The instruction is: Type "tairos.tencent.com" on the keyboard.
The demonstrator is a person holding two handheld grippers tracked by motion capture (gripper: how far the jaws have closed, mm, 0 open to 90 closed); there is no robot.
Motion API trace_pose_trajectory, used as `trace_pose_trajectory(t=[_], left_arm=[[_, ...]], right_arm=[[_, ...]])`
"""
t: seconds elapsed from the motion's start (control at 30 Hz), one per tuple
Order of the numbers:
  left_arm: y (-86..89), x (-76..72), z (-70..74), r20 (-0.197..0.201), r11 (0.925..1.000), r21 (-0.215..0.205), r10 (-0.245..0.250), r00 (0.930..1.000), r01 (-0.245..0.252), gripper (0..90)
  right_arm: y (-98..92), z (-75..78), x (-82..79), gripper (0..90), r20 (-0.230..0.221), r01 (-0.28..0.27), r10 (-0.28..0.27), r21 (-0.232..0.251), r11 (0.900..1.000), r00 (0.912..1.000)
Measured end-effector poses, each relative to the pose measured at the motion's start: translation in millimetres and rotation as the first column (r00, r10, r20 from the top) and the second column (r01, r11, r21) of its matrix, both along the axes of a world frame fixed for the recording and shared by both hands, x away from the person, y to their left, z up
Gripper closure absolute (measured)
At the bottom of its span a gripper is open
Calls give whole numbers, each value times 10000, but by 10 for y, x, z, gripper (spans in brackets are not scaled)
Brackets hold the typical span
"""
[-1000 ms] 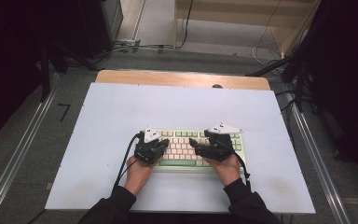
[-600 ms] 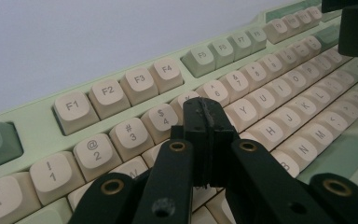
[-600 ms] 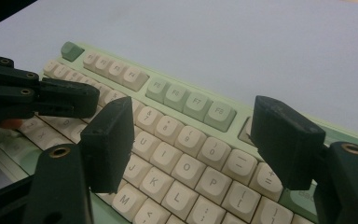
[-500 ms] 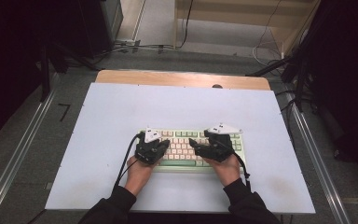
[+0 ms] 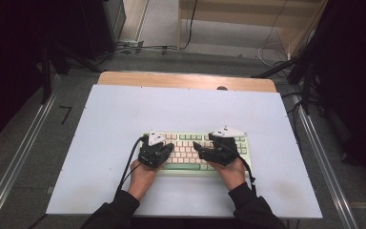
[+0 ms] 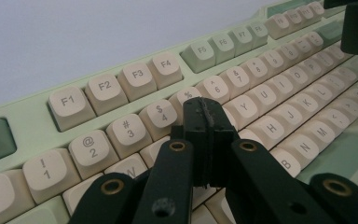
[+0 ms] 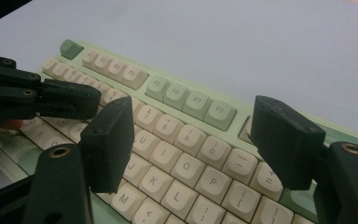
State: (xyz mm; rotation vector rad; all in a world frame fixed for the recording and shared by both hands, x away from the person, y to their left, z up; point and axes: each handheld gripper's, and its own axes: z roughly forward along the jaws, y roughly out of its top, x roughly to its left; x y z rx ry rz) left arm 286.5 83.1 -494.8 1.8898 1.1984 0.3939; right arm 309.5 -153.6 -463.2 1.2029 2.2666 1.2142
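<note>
A pale green keyboard [image 5: 190,138] with cream keys lies on the white tabletop [image 5: 181,109], near its front edge. My left gripper [image 5: 170,148] rests over the keyboard's left half, pointing right. In the left gripper view its jaws [image 6: 205,116] are shut with nothing between them, the tip just above the number row of the keyboard [image 6: 105,91]. My right gripper [image 5: 198,147] hovers over the right half, pointing left. Its jaws [image 7: 196,140] stand open and empty above the letter keys of the keyboard [image 7: 186,100]. The left gripper [image 7: 70,102] lies just beyond them.
A wooden strip [image 5: 186,80] runs along the table's far edge. Metal rails [image 5: 24,152] flank the table on both sides. Cables [image 5: 138,47] trail on the floor behind, and dark equipment stands at the far left and right.
</note>
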Motion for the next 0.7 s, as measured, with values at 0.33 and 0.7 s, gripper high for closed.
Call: trace_pose_trajectory(t=[0.33,0.7], left_arm=[[141,-76,161,653,9943,-931,590,9961,-528,402],[345,-151,143,1021,9929,-570,1099,9887,-1045,278]], right_arm=[[-27,3,-4,323,57,108,-108,35,9999,9999],[-53,-3,-28,437,274,149,-150,13,9999,9995]])
